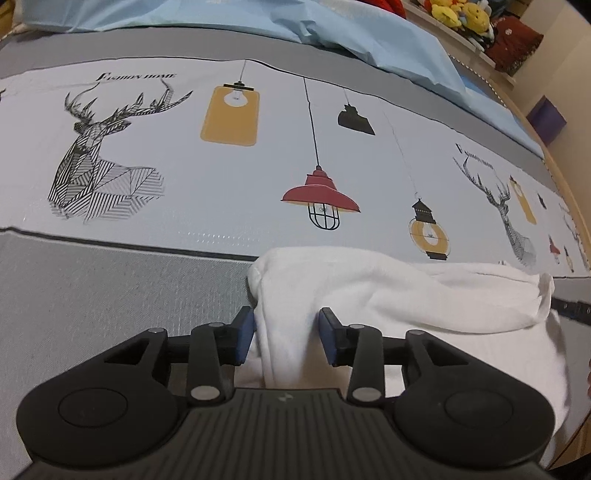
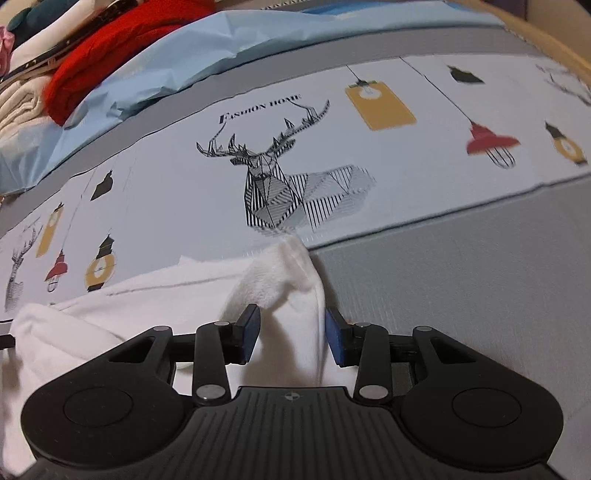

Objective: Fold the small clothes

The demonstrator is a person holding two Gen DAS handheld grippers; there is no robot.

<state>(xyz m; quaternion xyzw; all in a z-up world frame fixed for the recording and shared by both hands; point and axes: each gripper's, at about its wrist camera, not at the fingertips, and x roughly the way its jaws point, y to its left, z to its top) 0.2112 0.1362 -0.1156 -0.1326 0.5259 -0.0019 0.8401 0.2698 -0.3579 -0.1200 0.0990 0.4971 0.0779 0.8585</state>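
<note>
A small white garment (image 1: 388, 291) lies on the printed bed sheet near the front edge. In the left wrist view my left gripper (image 1: 287, 334) stands open with its blue pads on either side of a raised fold at the garment's left end. In the right wrist view the same white garment (image 2: 122, 314) stretches to the left, and my right gripper (image 2: 293, 334) stands open around a raised corner at its right end. The cloth sits between both pairs of pads; the pads do not press it together.
The bed sheet (image 1: 221, 184) has deer and lamp prints with grey bands. A light blue quilt (image 1: 332, 26) lies at the back. Red and cream clothes (image 2: 110, 48) are piled at the back left. Plush toys (image 1: 461, 14) sit on a shelf.
</note>
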